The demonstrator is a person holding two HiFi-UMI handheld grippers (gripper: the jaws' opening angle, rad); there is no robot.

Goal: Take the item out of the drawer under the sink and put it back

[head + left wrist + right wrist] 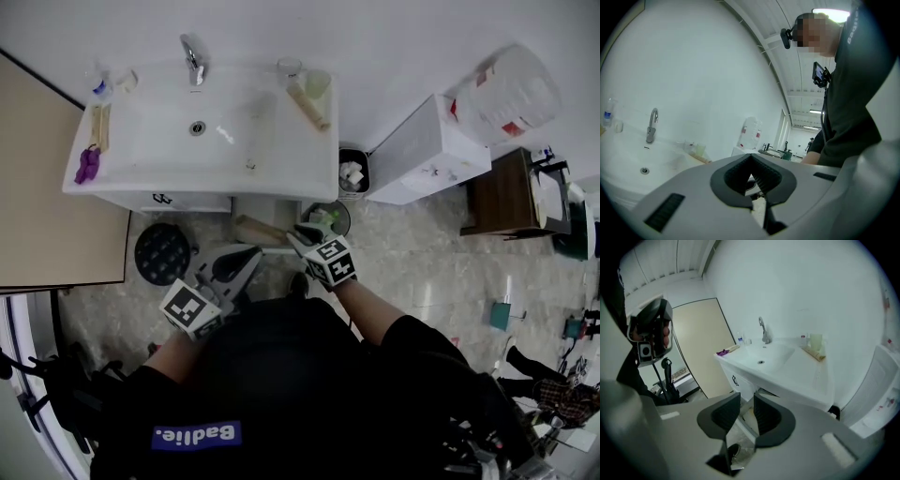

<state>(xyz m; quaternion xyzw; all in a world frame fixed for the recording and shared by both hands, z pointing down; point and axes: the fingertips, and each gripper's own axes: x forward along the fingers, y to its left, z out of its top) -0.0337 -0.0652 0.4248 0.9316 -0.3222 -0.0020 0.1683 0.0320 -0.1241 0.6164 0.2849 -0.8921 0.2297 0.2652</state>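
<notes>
The white sink [141, 150] stands at the top of the head view with its faucet [192, 58]. Below it the drawer [277, 249] stands pulled out, and a tan item [255, 230] lies inside. My right gripper [306, 233] hovers over the drawer's right end, with its jaws parallel and apart. In the right gripper view the right gripper [746, 398] is open with nothing between its pads, and the sink [787, 369] lies ahead. My left gripper [247, 259] is held in front of the drawer. The left gripper [751, 160] has its tips together on nothing.
A black round stool [162, 253] sits left of the drawer and a small bin [352, 172] right of the sink. A white cabinet [427, 150] and a brown table [502, 192] stand further right. A beige door [56, 187] is on the left. A tube [307, 103] and cup [317, 82] rest on the sink.
</notes>
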